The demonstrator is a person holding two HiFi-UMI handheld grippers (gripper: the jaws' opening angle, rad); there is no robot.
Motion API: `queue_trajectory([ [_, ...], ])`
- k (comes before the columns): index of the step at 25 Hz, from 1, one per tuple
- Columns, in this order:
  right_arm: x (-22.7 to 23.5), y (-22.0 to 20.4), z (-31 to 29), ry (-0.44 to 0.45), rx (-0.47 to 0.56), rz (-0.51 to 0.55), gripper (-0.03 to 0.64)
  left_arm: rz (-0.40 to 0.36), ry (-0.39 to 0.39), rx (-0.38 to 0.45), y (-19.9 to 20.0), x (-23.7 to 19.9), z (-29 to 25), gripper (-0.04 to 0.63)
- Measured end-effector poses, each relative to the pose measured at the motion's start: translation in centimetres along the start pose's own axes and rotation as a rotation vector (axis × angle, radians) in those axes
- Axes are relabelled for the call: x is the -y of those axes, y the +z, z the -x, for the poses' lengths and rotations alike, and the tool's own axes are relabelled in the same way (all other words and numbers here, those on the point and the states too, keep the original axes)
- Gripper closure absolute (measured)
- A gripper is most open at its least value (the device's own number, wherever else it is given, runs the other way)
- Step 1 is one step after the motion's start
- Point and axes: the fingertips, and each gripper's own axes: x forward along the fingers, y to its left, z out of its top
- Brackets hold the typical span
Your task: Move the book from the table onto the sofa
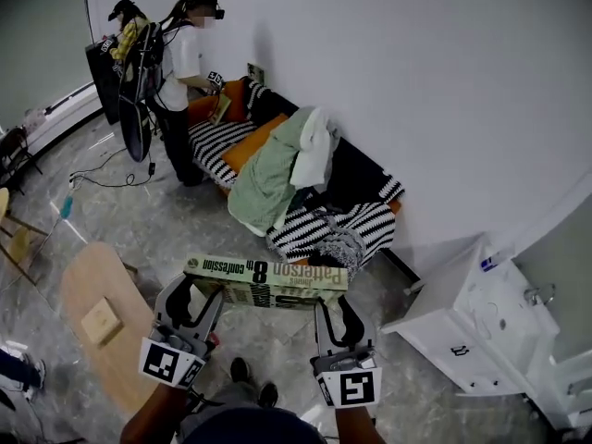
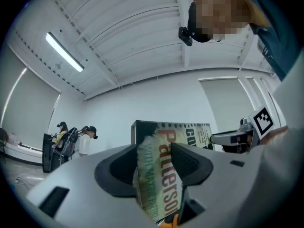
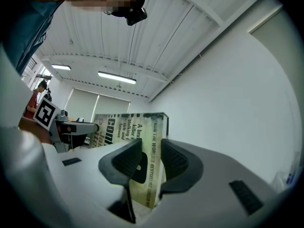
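Note:
A thick paperback book (image 1: pixel 266 280) with a pale green and black cover hangs flat in the air in front of me, held at both ends. My left gripper (image 1: pixel 197 294) is shut on its left end, and my right gripper (image 1: pixel 330 305) is shut on its right end. In the left gripper view the book (image 2: pixel 164 175) stands clamped between the two pads of that gripper (image 2: pixel 154 164). The right gripper view shows the book's edge (image 3: pixel 145 151) pinched in the right gripper (image 3: pixel 151 163). The dark sofa (image 1: pixel 356 174) lies just beyond the book.
The sofa carries a green cloth (image 1: pixel 268 178), striped blankets (image 1: pixel 333 229) and orange cushions (image 1: pixel 250 146). A wooden table (image 1: pixel 88 285) with a small box (image 1: pixel 102 320) is at my lower left. A white cabinet (image 1: pixel 481 322) stands right. Another person (image 1: pixel 180 72) stands at the sofa's far end.

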Motion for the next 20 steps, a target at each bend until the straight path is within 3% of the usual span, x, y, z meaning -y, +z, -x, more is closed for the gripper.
queue_trajectory([
  [7,2.4,0.3,-1.4,-0.122,-0.016,0.042,0.480,0.037,-0.125,0.024,-0.8,-0.5,-5.0,0.380],
  [20,7.5,-2.2,-2.1,-0.244,-0.068,0.081,0.480,0.091,-0.263,0.034,-3.7,1.3,-12.4,0.382],
])
